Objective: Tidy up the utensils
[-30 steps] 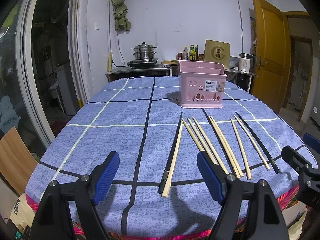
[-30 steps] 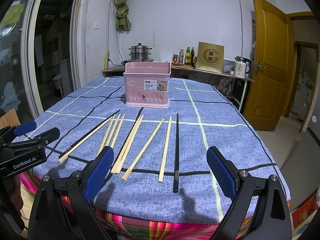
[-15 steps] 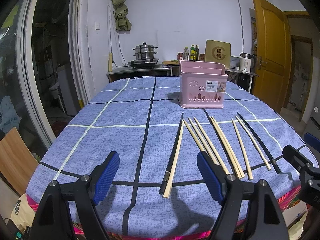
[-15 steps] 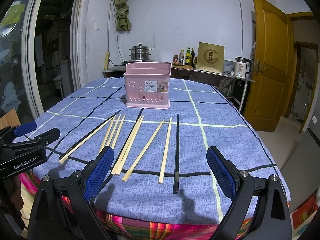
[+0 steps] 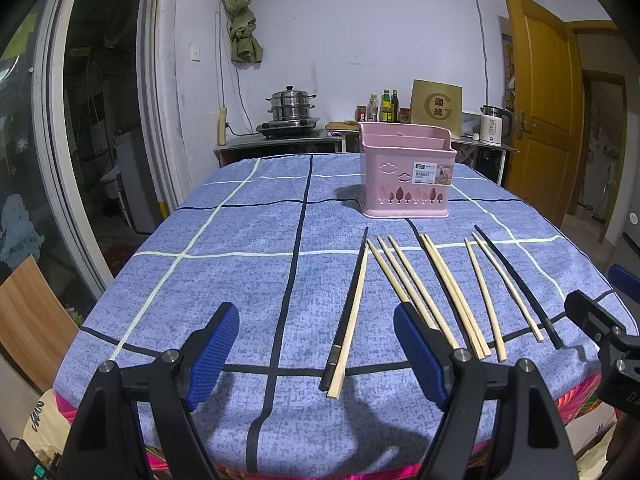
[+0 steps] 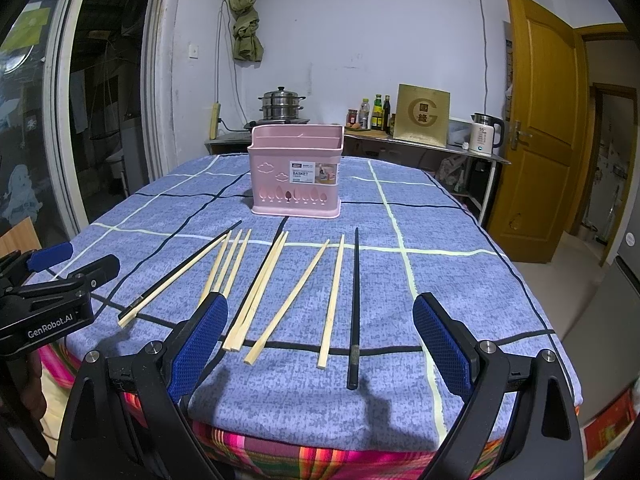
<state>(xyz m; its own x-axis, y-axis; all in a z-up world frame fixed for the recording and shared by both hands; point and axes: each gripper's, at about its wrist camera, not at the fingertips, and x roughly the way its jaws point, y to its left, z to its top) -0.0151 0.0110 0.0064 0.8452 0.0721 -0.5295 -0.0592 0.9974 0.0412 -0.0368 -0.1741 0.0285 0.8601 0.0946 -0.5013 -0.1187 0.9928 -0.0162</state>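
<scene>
Several wooden chopsticks and two black chopsticks lie side by side on the blue checked tablecloth. One black chopstick lies at the left of the row beside a wooden one. The other black chopstick lies at the right end. A pink utensil basket stands upright behind them. My left gripper is open and empty above the near table edge. My right gripper is open and empty, near the chopstick ends.
The other gripper shows at the edge of each view. Behind the table a counter holds a steel pot, bottles, a box and a kettle. A yellow door is at the right.
Both grippers have barely shifted. The chopsticks and basket have not moved.
</scene>
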